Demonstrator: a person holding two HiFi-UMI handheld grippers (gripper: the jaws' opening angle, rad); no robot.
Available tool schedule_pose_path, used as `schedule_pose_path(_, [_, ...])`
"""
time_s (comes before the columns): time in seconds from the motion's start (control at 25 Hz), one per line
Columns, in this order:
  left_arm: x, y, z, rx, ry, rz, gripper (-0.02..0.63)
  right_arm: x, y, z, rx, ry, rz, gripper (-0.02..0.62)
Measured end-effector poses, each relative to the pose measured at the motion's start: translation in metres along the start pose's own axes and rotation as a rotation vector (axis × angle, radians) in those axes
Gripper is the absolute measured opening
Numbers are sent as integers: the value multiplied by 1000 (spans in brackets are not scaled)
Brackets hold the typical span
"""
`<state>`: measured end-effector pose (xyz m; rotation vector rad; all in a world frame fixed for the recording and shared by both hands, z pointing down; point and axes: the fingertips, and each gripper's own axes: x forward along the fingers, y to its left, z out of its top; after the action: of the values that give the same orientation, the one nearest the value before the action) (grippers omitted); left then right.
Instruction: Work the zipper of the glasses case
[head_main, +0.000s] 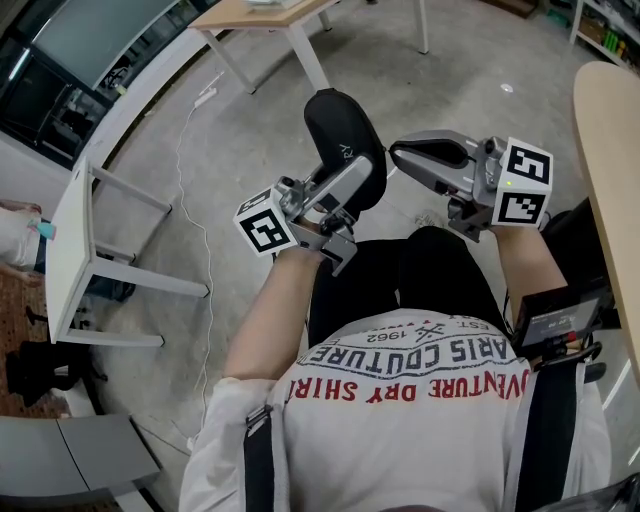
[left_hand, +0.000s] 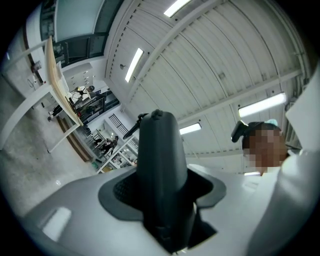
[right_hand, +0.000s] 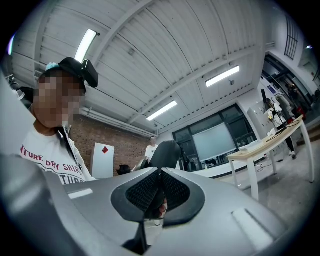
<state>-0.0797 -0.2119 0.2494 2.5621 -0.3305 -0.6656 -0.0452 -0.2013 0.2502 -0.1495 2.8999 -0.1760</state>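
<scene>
One glasses case (head_main: 340, 125); shirt (head_main: 400, 440): "DRY SHIRT".

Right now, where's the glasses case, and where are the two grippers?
glasses case (head_main: 338, 120), head view, its rounded black top.
left gripper (head_main: 358, 190), head view, between its fingertips on the case.
right gripper (head_main: 398, 152), head view, its closed tip.

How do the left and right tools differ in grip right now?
Left tool is clamped across the black glasses case; right tool sits at its edge, any zipper pull unclear. Left jaws stand wide apart around the case; right jaws nearly meet. Both point toward the case.
</scene>
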Motion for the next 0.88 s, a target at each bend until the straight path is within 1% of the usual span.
schedule_pose_path(0.2, [1,-1,3,4,-15,11,255,0,0,2,7,-6,1,18])
schedule_pose_path(0.48, [1,0,16,0,-70,24,255,2,3,-4,8,5,13,18])
schedule_pose_path(0.64, [0,1,23,-36,-126,18,255,4,4,-11,15,11,16,18])
schedule_pose_path(0.88, [2,1,30,-62,-165,28,255,5,3,-7,29,0,15,18])
